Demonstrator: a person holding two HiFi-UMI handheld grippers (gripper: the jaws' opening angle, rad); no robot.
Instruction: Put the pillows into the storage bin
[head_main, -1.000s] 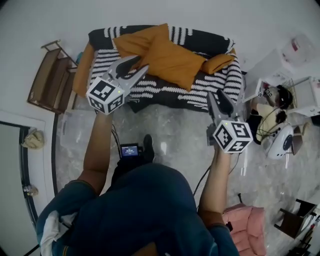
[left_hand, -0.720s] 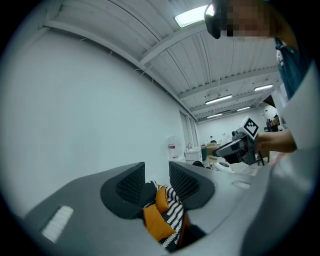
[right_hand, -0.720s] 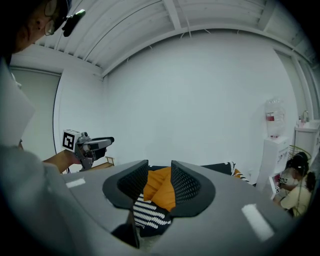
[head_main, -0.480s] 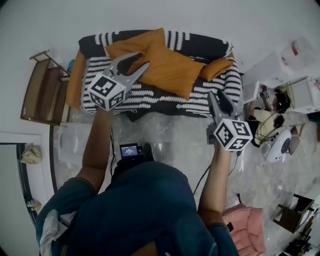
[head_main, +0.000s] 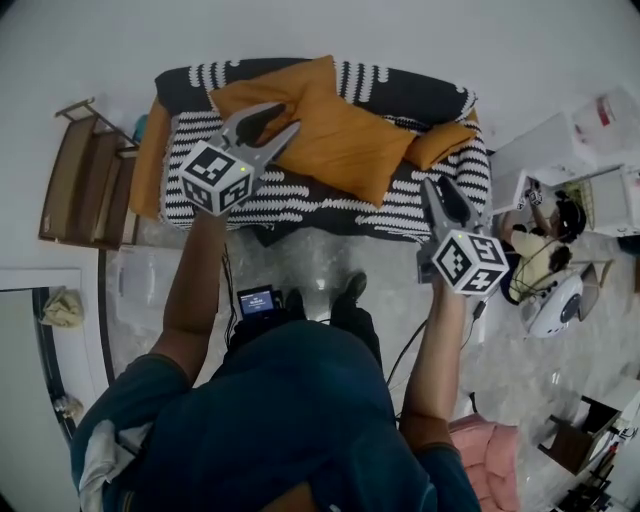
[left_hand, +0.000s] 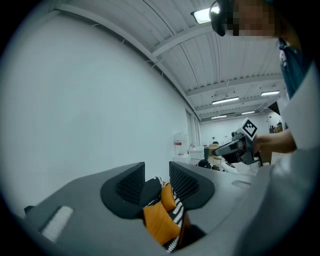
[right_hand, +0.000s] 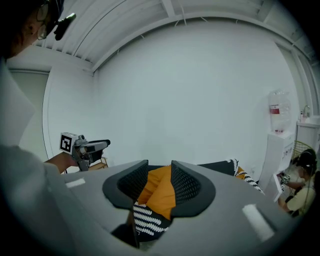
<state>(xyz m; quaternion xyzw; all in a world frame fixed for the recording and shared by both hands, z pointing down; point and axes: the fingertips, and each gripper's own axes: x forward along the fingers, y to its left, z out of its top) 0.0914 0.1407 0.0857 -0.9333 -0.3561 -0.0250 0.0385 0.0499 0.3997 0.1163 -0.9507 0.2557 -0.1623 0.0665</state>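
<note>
Pillows (head_main: 345, 145) (orange) lie on sofa (head_main: 300, 195); left gripper (head_main: 285, 115) and right gripper (head_main: 440, 185) hang part-open, empty.

At lower centre the left gripper (left_hand: 156, 172) has its jaws apart, gripping nothing. Through the gap show orange pillows (left_hand: 159, 222) on a striped cover (left_hand: 176, 217). A white wall (left_hand: 90, 110) fills the left. At mid right a hand (left_hand: 272, 143) holds the right gripper (left_hand: 227, 148).
</note>
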